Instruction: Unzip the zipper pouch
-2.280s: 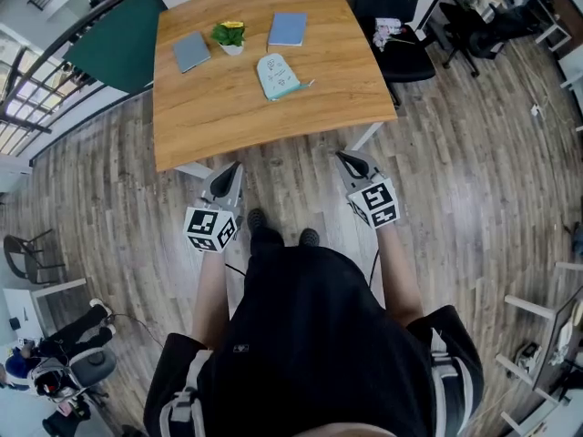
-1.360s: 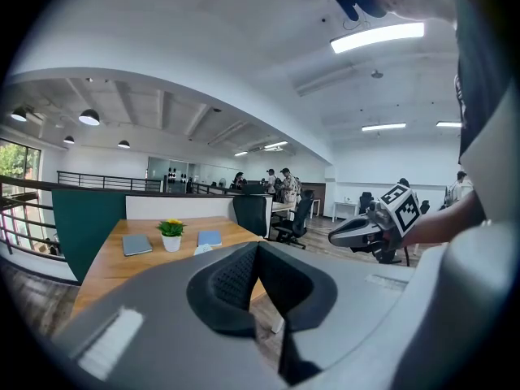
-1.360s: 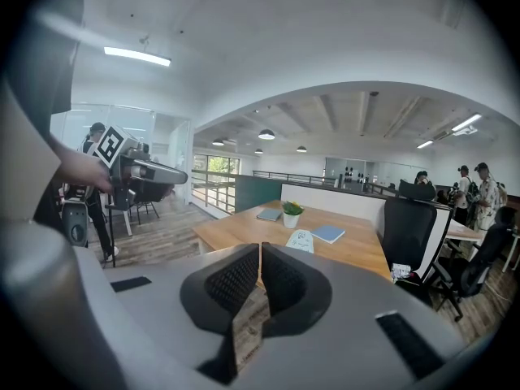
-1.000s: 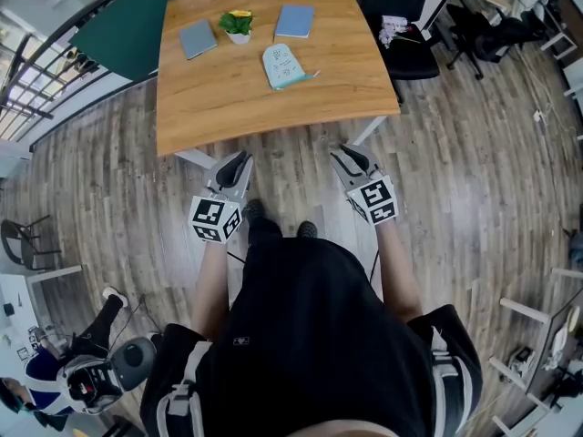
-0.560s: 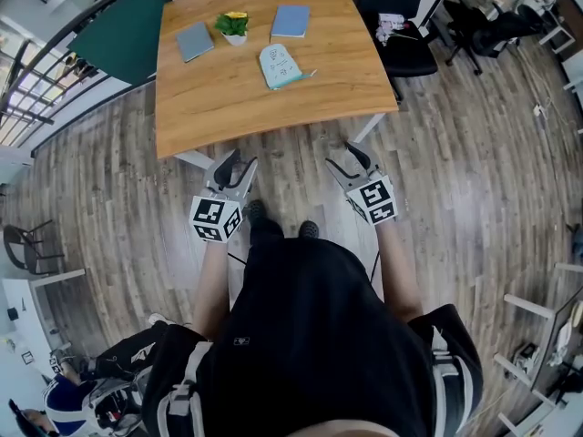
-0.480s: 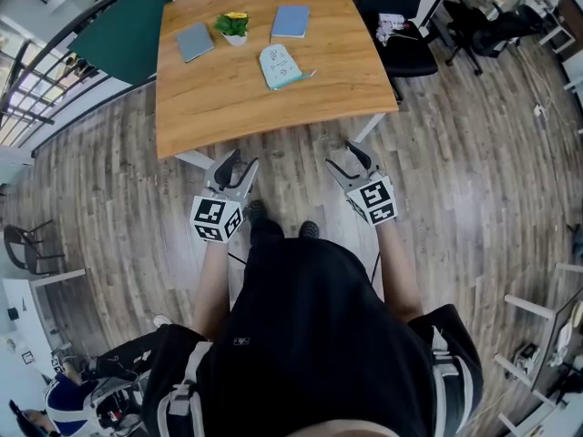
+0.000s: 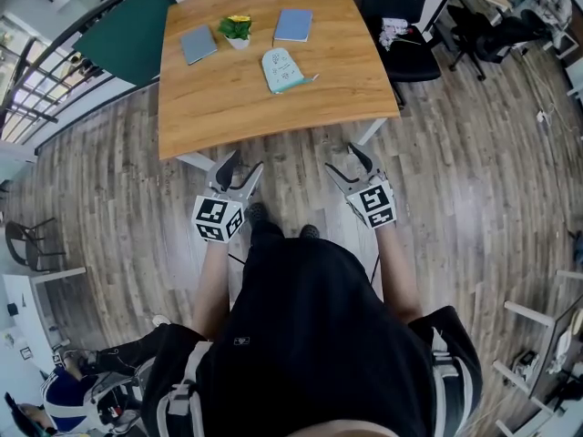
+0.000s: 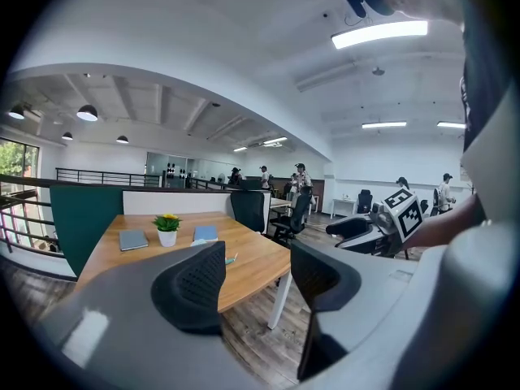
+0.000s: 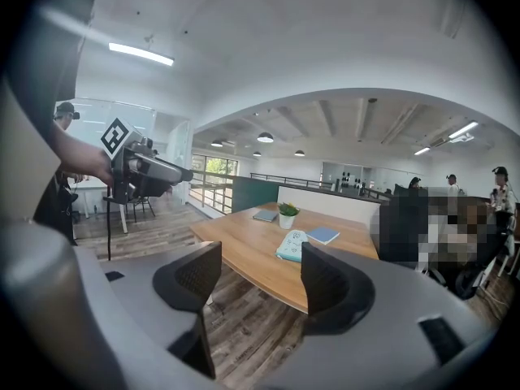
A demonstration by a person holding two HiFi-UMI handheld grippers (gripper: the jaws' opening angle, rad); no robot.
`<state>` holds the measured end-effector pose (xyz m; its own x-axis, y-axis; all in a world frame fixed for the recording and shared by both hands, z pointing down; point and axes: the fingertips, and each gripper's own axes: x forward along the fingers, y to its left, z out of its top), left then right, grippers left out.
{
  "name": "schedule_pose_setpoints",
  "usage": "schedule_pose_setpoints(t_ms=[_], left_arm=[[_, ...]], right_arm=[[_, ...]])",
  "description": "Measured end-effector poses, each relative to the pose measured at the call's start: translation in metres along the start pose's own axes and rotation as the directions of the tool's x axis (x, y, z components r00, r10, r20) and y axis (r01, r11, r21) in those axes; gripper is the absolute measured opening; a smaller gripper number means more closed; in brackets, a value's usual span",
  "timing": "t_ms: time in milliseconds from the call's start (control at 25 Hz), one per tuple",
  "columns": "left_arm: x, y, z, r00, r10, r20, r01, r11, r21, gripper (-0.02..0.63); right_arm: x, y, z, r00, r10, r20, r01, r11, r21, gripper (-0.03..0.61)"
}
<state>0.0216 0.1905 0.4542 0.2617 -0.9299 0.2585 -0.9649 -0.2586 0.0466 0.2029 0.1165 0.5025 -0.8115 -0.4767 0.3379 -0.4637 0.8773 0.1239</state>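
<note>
Left gripper [image 7: 240,164] and right gripper [image 7: 344,159] are standing wide apart, jaws having just been opening, with nothing between them. Zipper pouch [image 7: 281,69] is lying on the table [image 7: 219,107], well ahead of both.

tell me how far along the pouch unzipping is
Done: nothing yet. The pale blue zipper pouch lies on the wooden table with neither gripper near it. In hand: the left gripper and right gripper hang over the floor short of the table, jaws just opened, nothing between them. Left: reach the pouch, steady it, pull the zipper open.
</note>
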Motion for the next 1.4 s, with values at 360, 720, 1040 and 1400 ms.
schedule_pose_setpoints(t_ms=[360, 720, 1040, 1400], left_arm=[[0.009, 0.003, 0.002, 1.000, 0.016, -0.008, -0.015, 1.000, 0.013, 0.250], [0.027, 0.021, 0.005, 1.000, 0.002, -0.009, -0.002, 1.000, 0.005, 0.249], [0.057, 0.040, 0.004, 0.999, -0.038, -0.014, 0.037, 0.999, -0.020, 0.245], [0.097, 0.083, 0.011, 0.997, -0.075, -0.025, 0.074, 0.997, -0.024, 0.245]], right_arm=[[0.008, -0.015, 0.000, 1.000, 0.000, 0.007, 0.000, 1.000, 0.005, 0.304], [0.024, -0.024, 0.001, 1.000, -0.014, -0.011, 0.014, 1.000, 0.010, 0.295], [0.042, -0.043, 0.002, 0.998, -0.040, -0.046, 0.040, 0.999, 0.001, 0.275], [0.080, -0.064, 0.005, 0.994, -0.065, -0.091, 0.065, 0.998, -0.008, 0.273]])
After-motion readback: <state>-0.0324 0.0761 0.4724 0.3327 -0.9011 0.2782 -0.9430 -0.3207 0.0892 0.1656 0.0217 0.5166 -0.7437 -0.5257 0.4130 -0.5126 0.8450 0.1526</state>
